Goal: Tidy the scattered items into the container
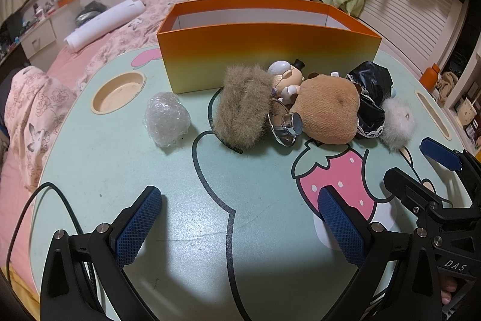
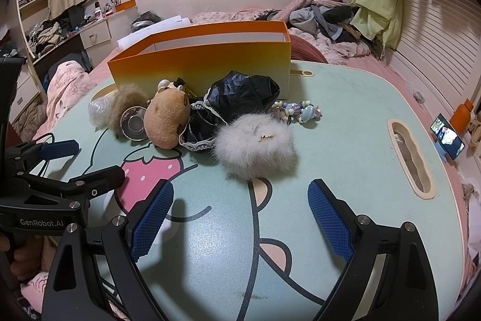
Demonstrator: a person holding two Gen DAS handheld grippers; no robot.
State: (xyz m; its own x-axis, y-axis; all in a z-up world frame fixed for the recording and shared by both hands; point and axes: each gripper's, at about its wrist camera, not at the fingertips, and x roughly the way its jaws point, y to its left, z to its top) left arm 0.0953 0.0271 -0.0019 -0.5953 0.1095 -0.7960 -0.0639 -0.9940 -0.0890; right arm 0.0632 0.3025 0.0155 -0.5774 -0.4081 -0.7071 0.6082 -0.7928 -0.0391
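An orange box (image 1: 264,56) (image 2: 210,65) stands at the far side of the mint table (image 1: 150,170). In front of it lie a bubble-wrap bundle (image 1: 166,118), a brown furry headband (image 1: 242,107), a metal cup (image 1: 285,125), a small figurine (image 1: 287,77), a tan plush (image 1: 327,110) (image 2: 166,119), a black lace cloth (image 2: 237,98), a white fluffy clip (image 2: 255,151) and a beaded string (image 2: 300,110). My left gripper (image 1: 240,218) is open and empty near the table's front. My right gripper (image 2: 240,218) is open and empty, just short of the white clip.
The table has a round cup recess (image 1: 118,92) at the left and a slot (image 2: 410,158) at the right. It sits on a pink bed with clothes (image 2: 324,11) piled behind. A phone (image 2: 448,140) and orange bottle (image 2: 460,119) stand to the right.
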